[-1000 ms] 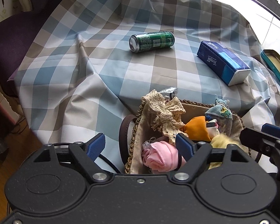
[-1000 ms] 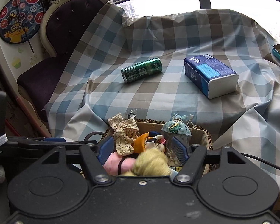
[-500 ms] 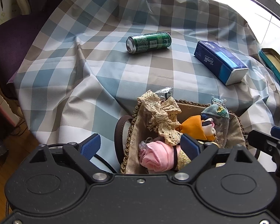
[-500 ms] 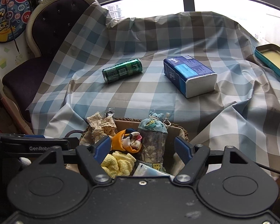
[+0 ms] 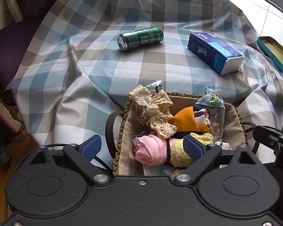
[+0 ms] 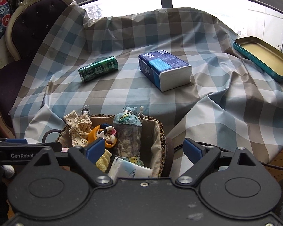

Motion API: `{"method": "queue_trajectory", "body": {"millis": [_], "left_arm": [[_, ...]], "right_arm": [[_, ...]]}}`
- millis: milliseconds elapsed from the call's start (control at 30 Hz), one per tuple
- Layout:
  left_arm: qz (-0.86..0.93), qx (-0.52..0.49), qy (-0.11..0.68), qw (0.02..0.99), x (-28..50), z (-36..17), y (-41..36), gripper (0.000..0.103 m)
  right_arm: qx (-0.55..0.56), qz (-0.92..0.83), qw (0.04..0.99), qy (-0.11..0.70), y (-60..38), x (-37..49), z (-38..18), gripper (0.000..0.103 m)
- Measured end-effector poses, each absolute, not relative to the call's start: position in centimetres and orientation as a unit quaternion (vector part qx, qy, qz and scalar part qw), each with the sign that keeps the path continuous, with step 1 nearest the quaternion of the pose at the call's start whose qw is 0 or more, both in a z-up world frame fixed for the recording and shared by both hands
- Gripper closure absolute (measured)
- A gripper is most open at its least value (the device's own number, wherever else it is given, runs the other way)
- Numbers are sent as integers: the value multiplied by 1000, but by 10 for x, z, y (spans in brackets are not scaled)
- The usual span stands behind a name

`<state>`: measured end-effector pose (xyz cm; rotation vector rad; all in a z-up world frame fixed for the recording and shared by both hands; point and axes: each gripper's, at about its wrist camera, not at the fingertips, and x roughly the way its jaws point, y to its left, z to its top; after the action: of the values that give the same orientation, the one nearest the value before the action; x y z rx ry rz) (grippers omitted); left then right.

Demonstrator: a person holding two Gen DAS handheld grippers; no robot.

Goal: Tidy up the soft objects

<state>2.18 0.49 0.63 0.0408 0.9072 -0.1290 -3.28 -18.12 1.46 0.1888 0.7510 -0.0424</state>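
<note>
- Grippers first: the left gripper is standing released above the near left part of the wicker basket; its jaws have just been opening, and the pads are pressing on nothing, though the pink cloth roll and the yellow fluffy piece are lying in view between them.
- Pink cloth roll, previously close against the right pad, is now lying free inside the basket beside the cream lace bow, which is draping over the basket's left rim.
- Orange patterned cloth and the blue-topped sachet are resting in the basket's middle and right.
- The right gripper is likewise hanging released over the basket; its jaws have just been opening. A second ago the yellow fluffy piece was sitting between its pads; now it is lying in the basket by the left pad.
- The green can and the blue tissue pack are lying well apart from the basket on the checked tabletop.
</note>
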Motion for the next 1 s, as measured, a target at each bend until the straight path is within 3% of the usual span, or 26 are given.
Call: {"method": "queue_trajectory", "body": {"millis": [433, 1000], "left_arm": [[-52, 26, 441, 895, 17, 7, 0, 7], [-56, 38, 445, 893, 16, 8, -4, 7]], "right_arm": [[94, -57, 921, 373, -187, -35, 9, 0], [92, -60, 920, 376, -186, -35, 10, 0]]}}
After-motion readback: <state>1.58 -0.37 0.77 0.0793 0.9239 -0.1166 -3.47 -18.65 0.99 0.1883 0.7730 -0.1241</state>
